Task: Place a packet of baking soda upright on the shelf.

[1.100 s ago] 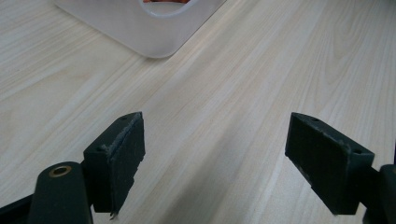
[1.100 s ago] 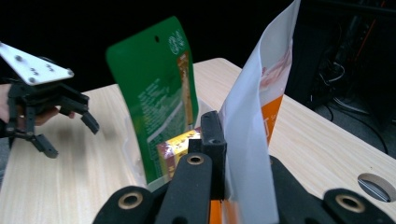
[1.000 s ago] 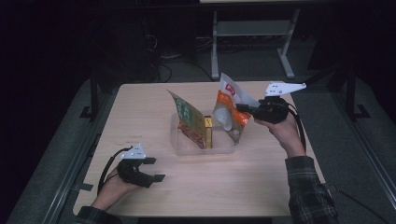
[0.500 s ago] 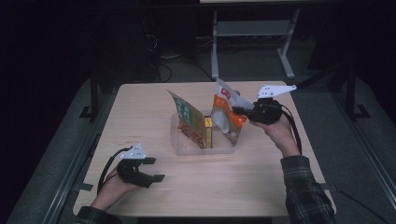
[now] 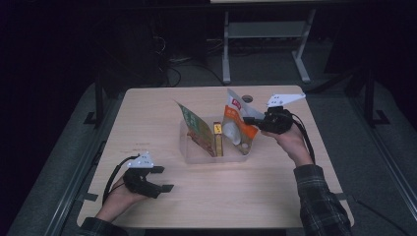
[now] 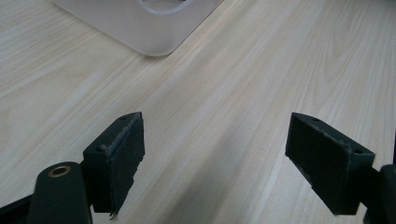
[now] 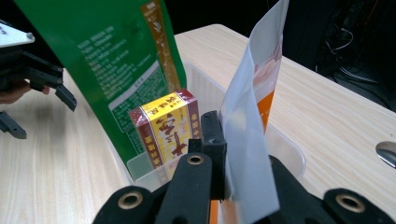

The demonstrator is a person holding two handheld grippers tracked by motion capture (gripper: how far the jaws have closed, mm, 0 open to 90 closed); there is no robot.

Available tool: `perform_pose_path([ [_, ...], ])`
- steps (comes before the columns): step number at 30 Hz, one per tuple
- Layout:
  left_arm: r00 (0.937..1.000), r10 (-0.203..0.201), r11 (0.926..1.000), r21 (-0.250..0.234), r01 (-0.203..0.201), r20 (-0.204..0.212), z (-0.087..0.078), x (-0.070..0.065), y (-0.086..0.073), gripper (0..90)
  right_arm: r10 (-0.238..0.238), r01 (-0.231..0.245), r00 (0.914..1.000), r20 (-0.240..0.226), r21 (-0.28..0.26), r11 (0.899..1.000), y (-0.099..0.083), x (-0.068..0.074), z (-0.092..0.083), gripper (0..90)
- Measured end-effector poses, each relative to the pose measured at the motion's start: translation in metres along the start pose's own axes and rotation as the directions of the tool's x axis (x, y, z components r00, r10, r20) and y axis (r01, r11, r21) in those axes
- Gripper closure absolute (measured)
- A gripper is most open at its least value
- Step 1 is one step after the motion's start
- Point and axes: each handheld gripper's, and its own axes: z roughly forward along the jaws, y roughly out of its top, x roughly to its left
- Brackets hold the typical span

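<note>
Nearest the person, well short of the clear plastic bin (image 5: 196, 156), the left gripper (image 5: 164, 179) rests low on the wooden table (image 5: 147, 113) with its jaws wide apart and nothing between them. In the left gripper view a rounded corner of the bin (image 6: 154, 44) lies beyond those jaws, its upper part cut off by the frame.

Inside the bin, a green pouch (image 5: 194, 128) leans at its left and a small yellow and red box (image 5: 217, 138) stands in the middle.

At the bin's right end, the right gripper (image 5: 252, 121) is clamped on the orange and white pouch (image 5: 235, 129), whose lower end sits in the bin. In the right gripper view the pouch's white back (image 7: 252, 140) hides one jaw.
</note>
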Motion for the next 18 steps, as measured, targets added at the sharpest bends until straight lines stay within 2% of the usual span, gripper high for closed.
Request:
perform_pose_path([
  [18, 1.0000, 0.003, 1.0000, 0.007, -0.003, 0.003, 0.0014, 0.0005, -0.0002, 19.1, 0.000, 0.000, 0.9999, 0.011, 0.014, 1.000, -0.0016, -0.0006, 0.0015, 89.6],
])
